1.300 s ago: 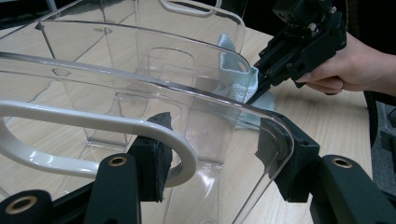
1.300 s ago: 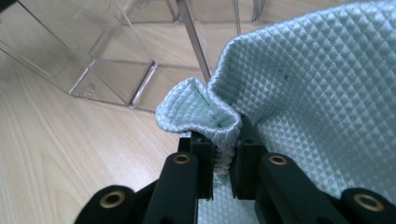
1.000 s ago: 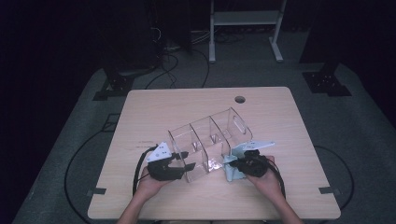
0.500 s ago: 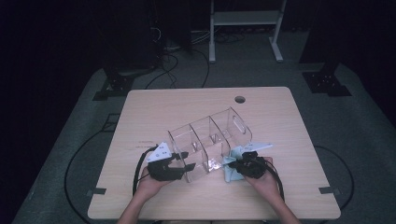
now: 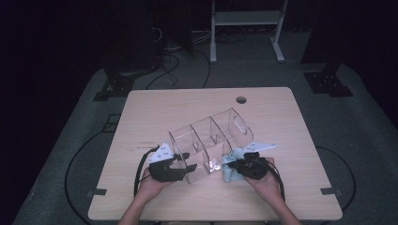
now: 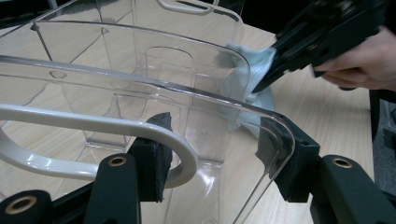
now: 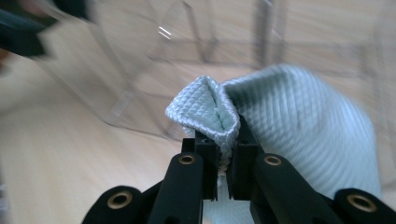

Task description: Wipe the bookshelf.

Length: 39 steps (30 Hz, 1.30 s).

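Note:
A clear plastic organizer (image 5: 211, 140) with several compartments lies tilted on the wooden table (image 5: 187, 108). My left gripper (image 5: 185, 161) is shut on its near end: in the left gripper view the pads (image 6: 156, 154) clamp the clear wall (image 6: 140, 70), with a white curved loop (image 6: 93, 126) crossing in front of the left pad. My right gripper (image 5: 234, 164) is shut on a folded light-blue cloth (image 5: 228, 171), which it holds against the organizer's right side. The right gripper view has the cloth (image 7: 299, 121) pinched in the gripper (image 7: 223, 140). The left gripper view shows the cloth (image 6: 247, 70) on the clear wall.
A round cable hole (image 5: 241, 100) sits near the table's far edge. Black cables trail from both grippers over the near edge. A white metal stand (image 5: 244, 18) and black equipment bases stand on the dark floor beyond the table.
The right gripper and its cloth have shifted only slightly beside the organizer. The left gripper and the organizer have kept still.

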Motion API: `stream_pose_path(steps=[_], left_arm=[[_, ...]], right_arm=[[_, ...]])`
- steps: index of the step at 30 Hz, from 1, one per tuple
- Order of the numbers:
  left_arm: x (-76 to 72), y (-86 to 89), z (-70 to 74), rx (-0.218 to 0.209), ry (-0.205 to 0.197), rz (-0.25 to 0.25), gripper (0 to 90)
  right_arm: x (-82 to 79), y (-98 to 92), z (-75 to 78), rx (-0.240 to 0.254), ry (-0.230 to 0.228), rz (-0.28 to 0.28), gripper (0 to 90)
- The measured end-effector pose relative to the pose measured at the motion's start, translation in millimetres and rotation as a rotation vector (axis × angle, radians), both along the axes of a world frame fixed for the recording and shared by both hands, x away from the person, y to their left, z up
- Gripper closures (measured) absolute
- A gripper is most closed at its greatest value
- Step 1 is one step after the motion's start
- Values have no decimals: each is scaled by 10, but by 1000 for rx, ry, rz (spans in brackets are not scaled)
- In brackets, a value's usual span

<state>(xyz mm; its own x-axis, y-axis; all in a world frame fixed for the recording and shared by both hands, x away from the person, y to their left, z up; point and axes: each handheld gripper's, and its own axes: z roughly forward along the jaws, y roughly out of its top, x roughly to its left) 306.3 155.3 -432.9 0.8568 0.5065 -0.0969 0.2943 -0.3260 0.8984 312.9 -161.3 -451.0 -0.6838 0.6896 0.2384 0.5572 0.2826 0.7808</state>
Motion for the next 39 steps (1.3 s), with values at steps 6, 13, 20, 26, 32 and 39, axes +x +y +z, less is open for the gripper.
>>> stream_pose_path(steps=[6, 13, 20, 26, 32, 39], left_arm=[[-13, -43, 3, 6, 4, -10, 454], [-23, -59, 5, 8, 5, -12, 453], [-22, -59, 4, 9, 4, -13, 453], [-27, -62, 4, 11, 2, -12, 453], [-29, -66, 6, 14, 3, -14, 453], [-29, -69, 4, 15, 1, -13, 453]], right_arm=[[-184, 211, 328, 89, -73, 101, 845], [-174, 343, 378, 75, -103, 111, 845], [-102, 411, -98, -15, 6, 108, 845], [-164, 380, 141, 34, -62, 93, 845], [-174, 377, 218, 52, -94, 87, 844], [-137, 420, -51, -7, -9, 91, 843]])
